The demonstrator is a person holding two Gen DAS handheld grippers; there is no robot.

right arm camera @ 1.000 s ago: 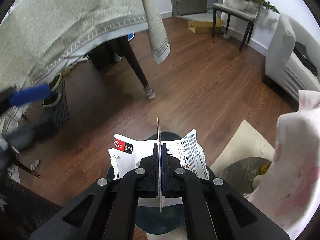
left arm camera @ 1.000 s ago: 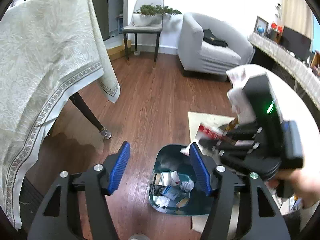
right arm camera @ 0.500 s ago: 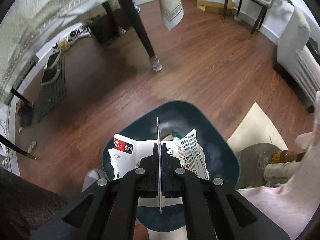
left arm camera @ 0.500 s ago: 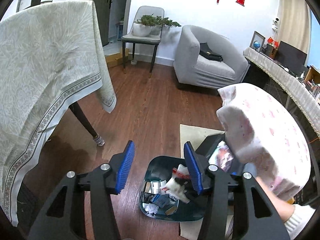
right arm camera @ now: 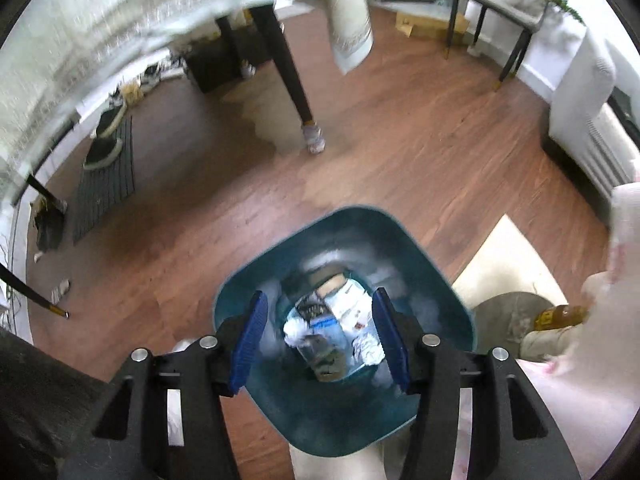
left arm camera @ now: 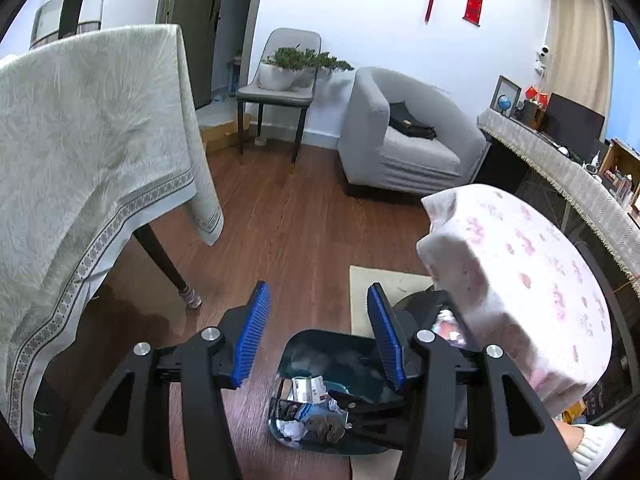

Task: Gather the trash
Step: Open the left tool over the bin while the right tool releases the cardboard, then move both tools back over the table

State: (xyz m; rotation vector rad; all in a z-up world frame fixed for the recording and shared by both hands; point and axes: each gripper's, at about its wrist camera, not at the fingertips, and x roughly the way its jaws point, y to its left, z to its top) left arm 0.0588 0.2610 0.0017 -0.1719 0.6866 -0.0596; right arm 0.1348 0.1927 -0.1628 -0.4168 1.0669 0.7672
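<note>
A dark teal trash bin (right arm camera: 436, 276) stands on the wooden floor, holding crumpled paper, wrappers and a white packet (right arm camera: 348, 308). My right gripper (right arm camera: 320, 332) is open and empty, right above the bin's mouth. My left gripper (left arm camera: 316, 336) is open and empty, higher up, looking down at the same bin (left arm camera: 320, 344) and its trash (left arm camera: 308, 404). The right gripper's black fingers (left arm camera: 360, 400) show over the bin in the left wrist view.
A table with a pale cloth (left arm camera: 80, 168) stands at left, its dark leg (right arm camera: 292, 80) near the bin. A round table with a pink-flowered cloth (left arm camera: 532, 280) is at right. A beige mat (right arm camera: 508, 264), a grey armchair (left arm camera: 404, 140), a chair with plants (left arm camera: 280, 92).
My right gripper has opened and let go of the white packet, which now lies in the bin. It also moved lower over the bin. My left gripper rose and stayed open.
</note>
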